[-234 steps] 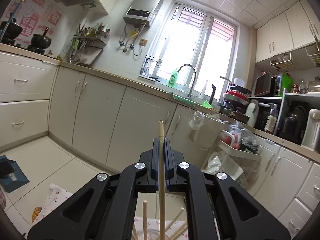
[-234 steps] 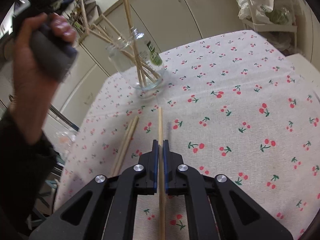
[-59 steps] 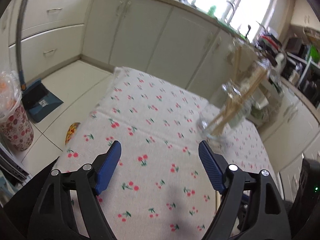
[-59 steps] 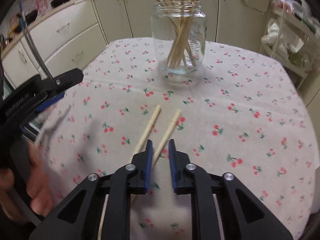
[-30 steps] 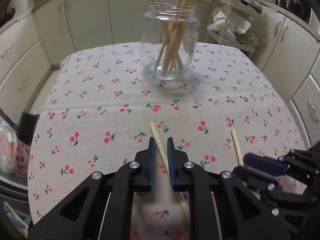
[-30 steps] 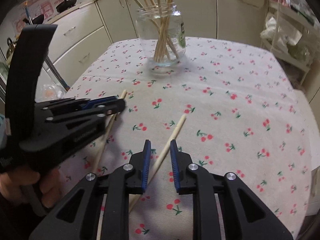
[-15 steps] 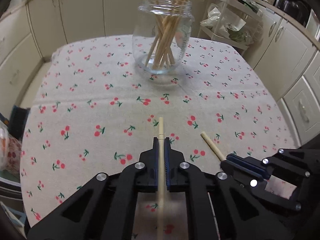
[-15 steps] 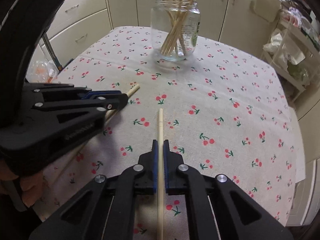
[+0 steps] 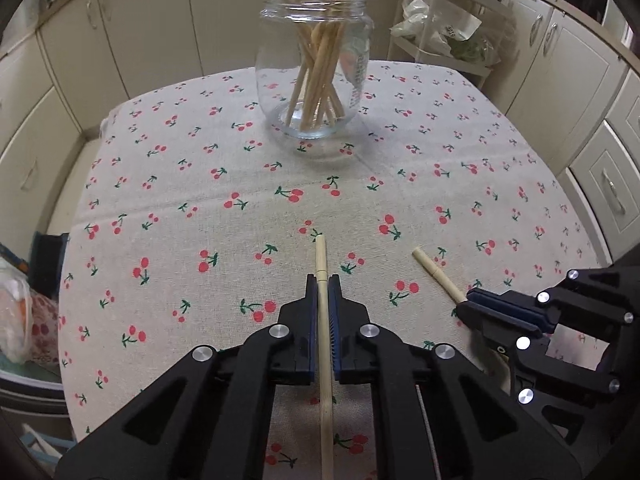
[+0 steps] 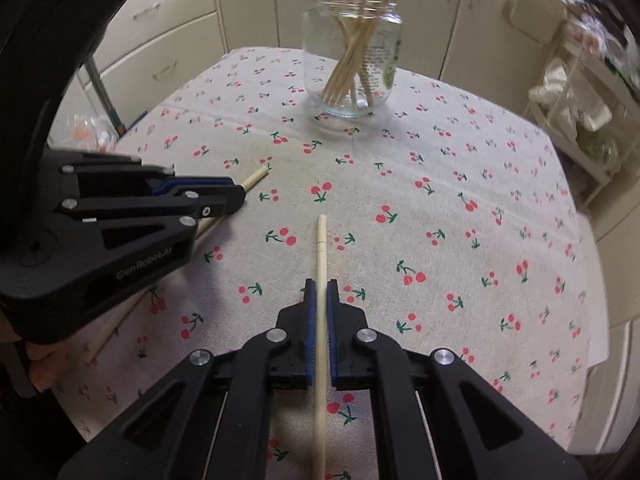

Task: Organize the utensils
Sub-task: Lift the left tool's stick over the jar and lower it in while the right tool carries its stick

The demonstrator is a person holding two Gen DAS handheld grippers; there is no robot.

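From the left wrist camera, the left gripper [image 9: 323,282] is clamped on a wooden chopstick [image 9: 321,258] that runs straight along the gap between its blue pads, its blunt end sticking out just past the fingertips toward the glass jar [image 9: 314,64]. The jar stands upright on the cherry-print tablecloth [image 9: 168,184], well beyond the gripper, with a bundle of chopsticks leaning inside it. This view alone shows the right gripper [image 9: 470,304] from the side, on the near right of the jar, its blue pads pinched on a second chopstick [image 9: 434,272] whose free end slants up toward the jar; it also shows a wire rack with plastic bags [image 9: 444,28] behind the jar on the right. From the right wrist camera, that gripper [image 10: 318,288] is seen head-on, likewise closed tight on its chopstick [image 10: 321,248], which points at the jar [image 10: 352,60]. Here the left gripper [image 10: 236,196] appears from the side, on the near left of the jar, with its chopstick [image 10: 256,178] poking out ahead of the tips and trailing back beneath the body toward the cloth's near edge. Only this view catches part of the person's hand [image 10: 40,364] under the left tool, and the printed label on the jar's far side.
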